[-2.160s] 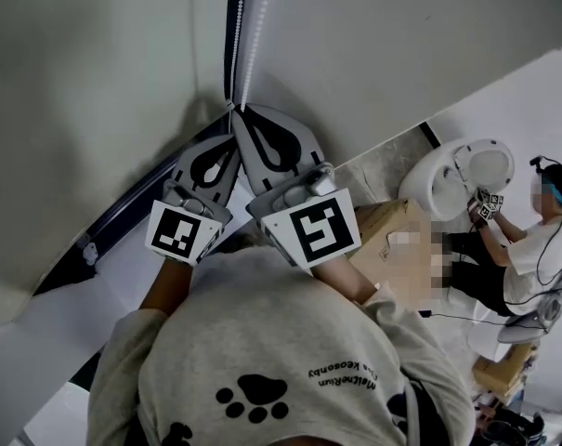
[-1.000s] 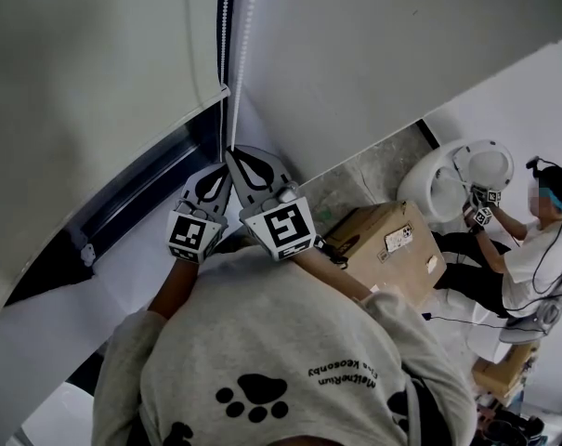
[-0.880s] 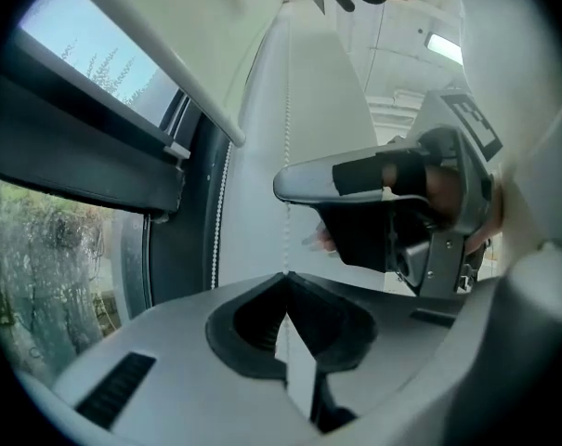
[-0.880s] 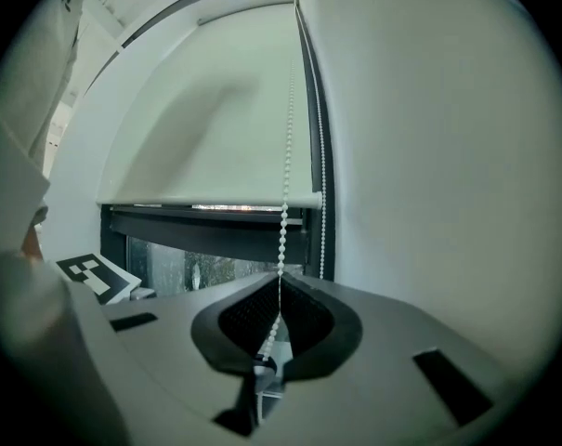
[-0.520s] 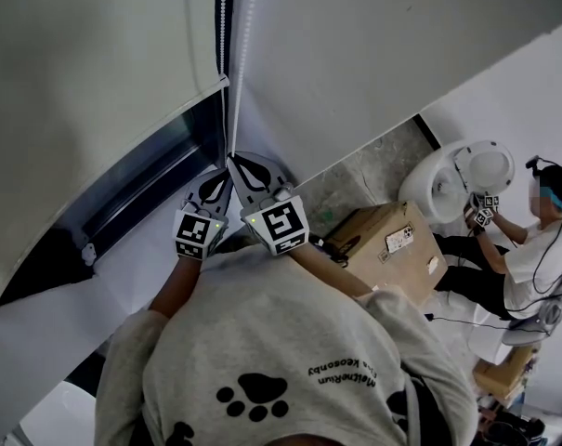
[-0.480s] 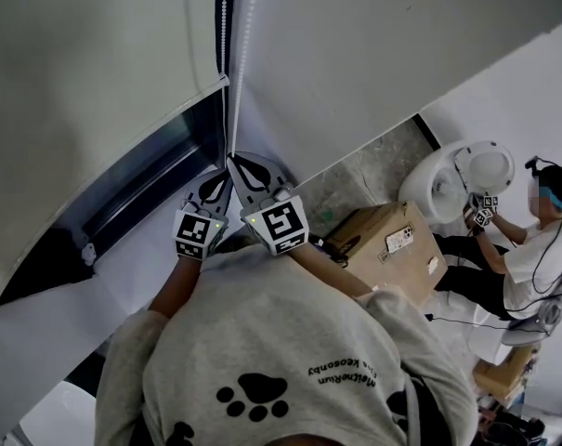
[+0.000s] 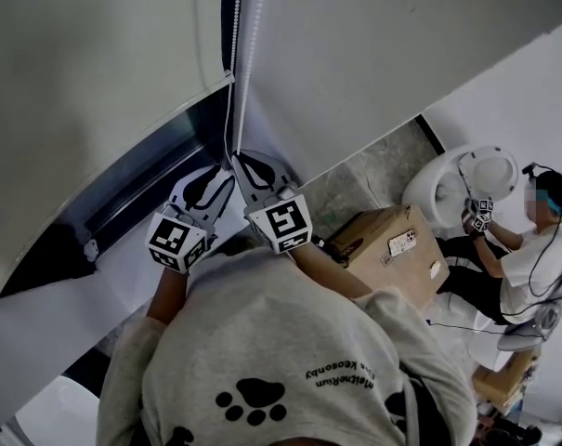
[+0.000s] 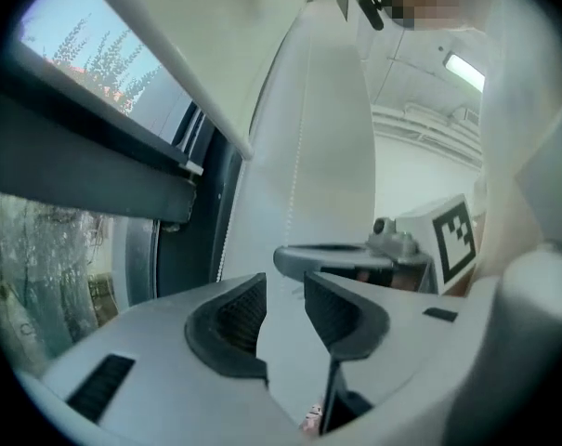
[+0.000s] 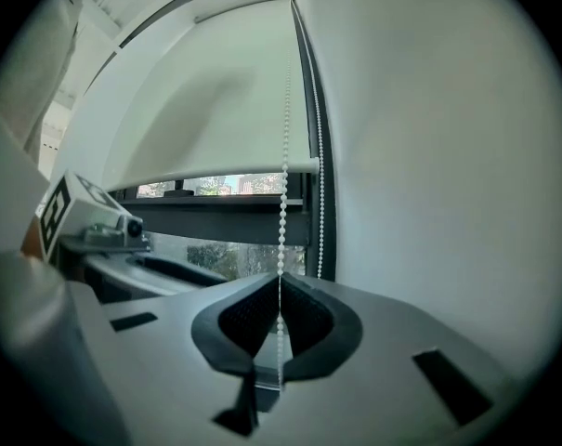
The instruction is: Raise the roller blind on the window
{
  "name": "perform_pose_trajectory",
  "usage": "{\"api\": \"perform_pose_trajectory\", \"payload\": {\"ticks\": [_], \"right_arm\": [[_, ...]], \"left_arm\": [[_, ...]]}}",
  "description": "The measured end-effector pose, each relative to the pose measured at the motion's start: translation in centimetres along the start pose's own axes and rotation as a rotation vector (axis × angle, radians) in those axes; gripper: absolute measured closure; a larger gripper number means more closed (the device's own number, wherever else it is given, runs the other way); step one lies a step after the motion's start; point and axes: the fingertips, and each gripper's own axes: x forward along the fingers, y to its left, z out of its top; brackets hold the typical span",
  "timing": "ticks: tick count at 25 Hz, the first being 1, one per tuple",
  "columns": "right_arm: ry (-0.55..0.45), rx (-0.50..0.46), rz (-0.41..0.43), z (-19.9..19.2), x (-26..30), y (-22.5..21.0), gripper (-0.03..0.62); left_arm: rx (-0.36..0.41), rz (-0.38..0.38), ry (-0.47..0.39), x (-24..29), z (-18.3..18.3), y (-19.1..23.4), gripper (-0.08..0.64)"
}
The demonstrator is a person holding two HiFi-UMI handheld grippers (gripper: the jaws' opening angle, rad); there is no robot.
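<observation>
The white roller blind (image 7: 95, 63) hangs partway down the window (image 9: 206, 249), its bottom bar (image 9: 215, 168) above the glass. A white bead chain (image 7: 254, 35) runs down the frame's right side. My right gripper (image 7: 239, 161) is shut on one strand of the bead chain (image 9: 281, 221), which passes between its pads (image 9: 304, 319). Just to its left, my left gripper (image 7: 220, 177) has just been opening; its jaws (image 8: 285, 291) stand apart with nothing between them. The right gripper (image 8: 355, 258) shows just beyond them in the left gripper view.
A white sill (image 7: 67, 295) runs below the dark window frame (image 7: 141, 184). A cardboard box (image 7: 392, 244) stands on the floor to my right. Farther right another person (image 7: 531, 249) sits by a round white fixture (image 7: 457, 179). A plain wall (image 7: 373, 54) flanks the window.
The left gripper has opened, let go of the chain and drawn back to the left. The right gripper has come down a little, still on the chain.
</observation>
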Motion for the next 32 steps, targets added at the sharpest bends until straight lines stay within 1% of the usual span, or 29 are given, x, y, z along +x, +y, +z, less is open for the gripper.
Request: {"api": "perform_pose_trajectory", "payload": {"ticks": [2,6,8,10,13,15,17,18,19,21,24,28,32], "right_arm": [[-0.001,-0.006,-0.002,0.0,-0.1,0.0,0.581],[-0.009,-0.005,0.009,0.1,0.0,0.2,0.581],[-0.009,-0.006,0.012,0.1,0.0,0.3,0.581],[-0.01,-0.009,0.012,0.0,0.0,0.3,0.581],[-0.01,-0.016,0.017,-0.1,0.1,0.6,0.581],[-0.001,-0.019,0.023,-0.3,0.2,0.9,0.581],[0.002,-0.021,0.028,-0.3,0.2,1.2,0.581],[0.002,-0.021,0.029,-0.3,0.2,1.3,0.581],[0.001,-0.021,0.031,-0.3,0.3,1.4,0.581],[0.0,-0.02,0.031,-0.3,0.3,1.4,0.581],[0.001,-0.023,0.03,-0.5,0.4,1.4,0.581],[0.0,-0.026,0.031,-0.4,0.5,1.7,0.581],[0.038,-0.01,0.032,-1.9,0.6,1.6,0.581]], "left_arm": [[0.02,-0.003,-0.007,-0.3,2.0,-0.2,0.439],[0.062,-0.013,-0.055,-0.2,6.8,-1.1,0.439],[0.096,-0.014,-0.074,0.1,9.0,-1.6,0.439],[0.135,-0.011,-0.089,0.5,11.0,-2.0,0.456],[0.2,0.001,-0.103,1.2,13.5,-2.3,0.477],[0.215,0.005,-0.11,1.5,14.7,-2.3,0.48],[0.223,0.012,-0.109,1.7,15.4,-2.2,0.48],[0.229,0.017,-0.106,1.7,15.5,-2.1,0.493],[0.233,0.02,-0.103,1.7,15.6,-2.1,0.534],[0.223,0.015,-0.101,1.7,15.5,-2.0,0.548],[0.2,0.007,-0.113,1.5,15.3,-2.0,0.552],[0.199,0.006,-0.119,1.3,15.4,-1.9,0.552],[0.182,0.005,-0.098,1.7,14.0,-1.7,0.552]]}}
